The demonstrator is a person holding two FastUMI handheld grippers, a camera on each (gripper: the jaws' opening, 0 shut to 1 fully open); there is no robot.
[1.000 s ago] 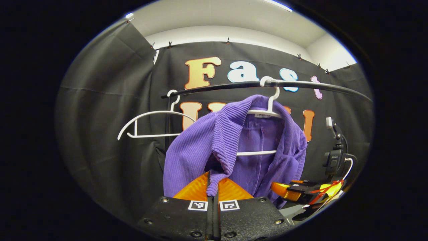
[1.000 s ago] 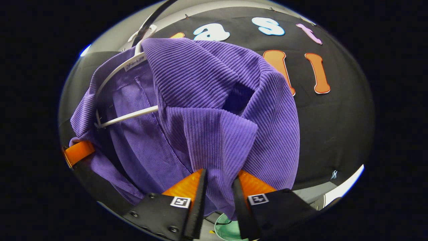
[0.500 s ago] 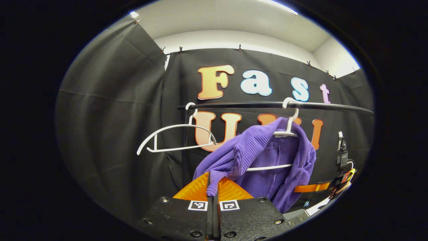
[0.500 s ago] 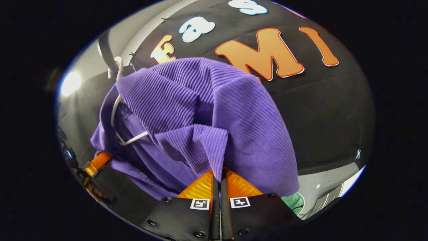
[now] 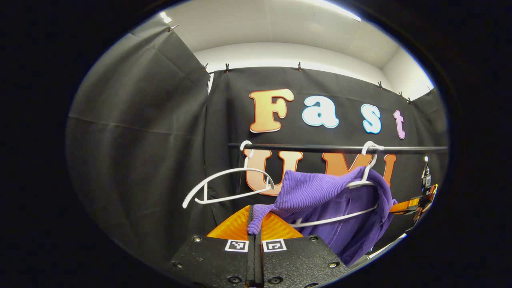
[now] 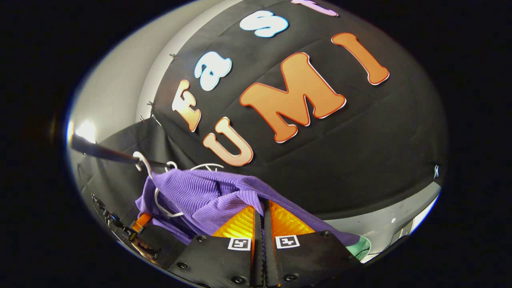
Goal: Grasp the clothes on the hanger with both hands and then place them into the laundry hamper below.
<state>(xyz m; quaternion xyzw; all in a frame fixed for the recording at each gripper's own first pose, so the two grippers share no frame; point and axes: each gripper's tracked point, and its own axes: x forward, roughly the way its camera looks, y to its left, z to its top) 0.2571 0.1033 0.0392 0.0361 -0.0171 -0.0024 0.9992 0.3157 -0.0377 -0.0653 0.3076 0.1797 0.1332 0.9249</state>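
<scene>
A purple ribbed garment (image 5: 332, 196) hangs on a white hanger (image 5: 362, 184) hooked over the black rail (image 5: 320, 148). My left gripper (image 5: 255, 218) is shut on a corner of its cloth, which stretches taut from the hanger toward me. In the right gripper view the same purple garment (image 6: 204, 194) and its hanger (image 6: 158, 200) sit low at the left, and my right gripper (image 6: 262, 210) is shut on another fold of it. The right gripper (image 5: 416, 204) also shows far right in the left gripper view. The green hamper's rim (image 6: 360, 248) peeks out at the bottom right.
An empty white hanger (image 5: 228, 186) hangs on the rail to the left of the garment. Black cloth walls close in behind and on the left. A strip of grey floor (image 6: 392, 224) shows low in the right gripper view.
Both grippers have pulled back from the rail, drawing the garment out taut and tilting its hanger. The right gripper went from open to shut on the cloth.
</scene>
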